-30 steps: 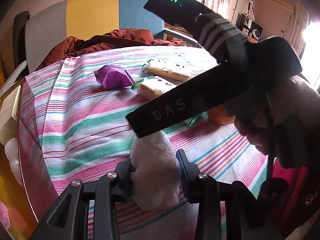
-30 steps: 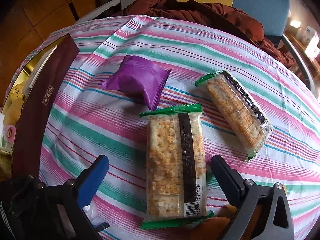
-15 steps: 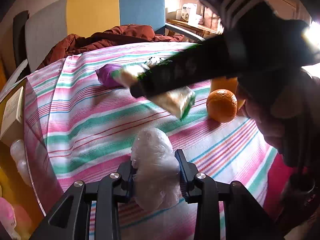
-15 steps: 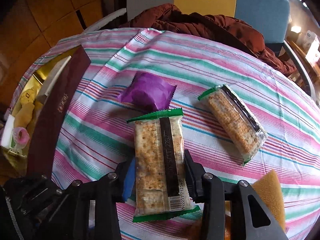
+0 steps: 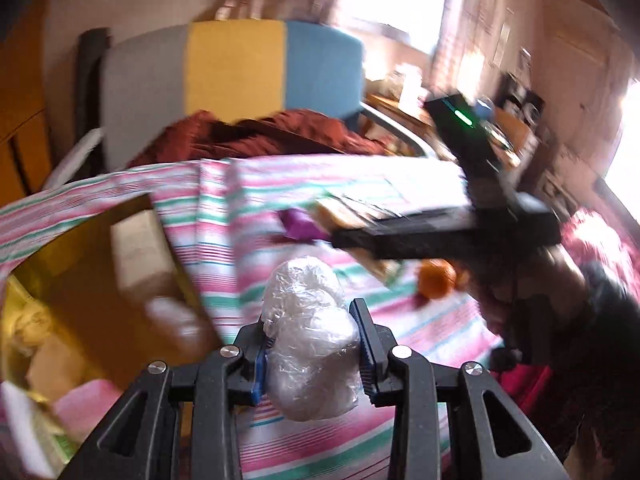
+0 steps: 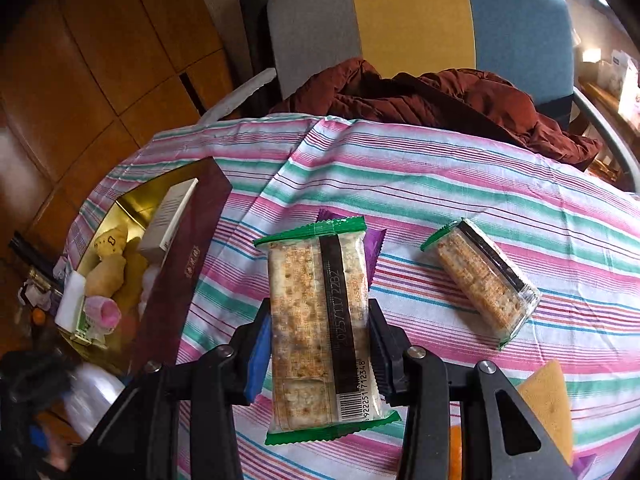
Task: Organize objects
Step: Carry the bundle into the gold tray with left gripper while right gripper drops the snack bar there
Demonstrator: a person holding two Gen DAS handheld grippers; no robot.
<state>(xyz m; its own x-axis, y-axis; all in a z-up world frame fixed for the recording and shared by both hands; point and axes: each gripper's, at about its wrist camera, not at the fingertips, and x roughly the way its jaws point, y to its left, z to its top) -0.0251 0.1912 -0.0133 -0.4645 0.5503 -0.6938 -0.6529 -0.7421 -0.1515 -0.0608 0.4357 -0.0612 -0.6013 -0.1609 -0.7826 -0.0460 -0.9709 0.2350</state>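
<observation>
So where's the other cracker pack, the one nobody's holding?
In the right wrist view the loose cracker pack lies flat on the striped tablecloth, to the right of the pack held in the right claw and just beyond the yellow sponge.

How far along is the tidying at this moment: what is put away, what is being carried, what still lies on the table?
Done: the box at the table's edge already holds a carton and small items. In hand: the left hand-held gripper is shut on a plastic-wrapped bundle, and the right hand-held gripper on a cracker pack. Left: a second cracker pack, a purple packet, an orange and a yellow sponge.
</observation>
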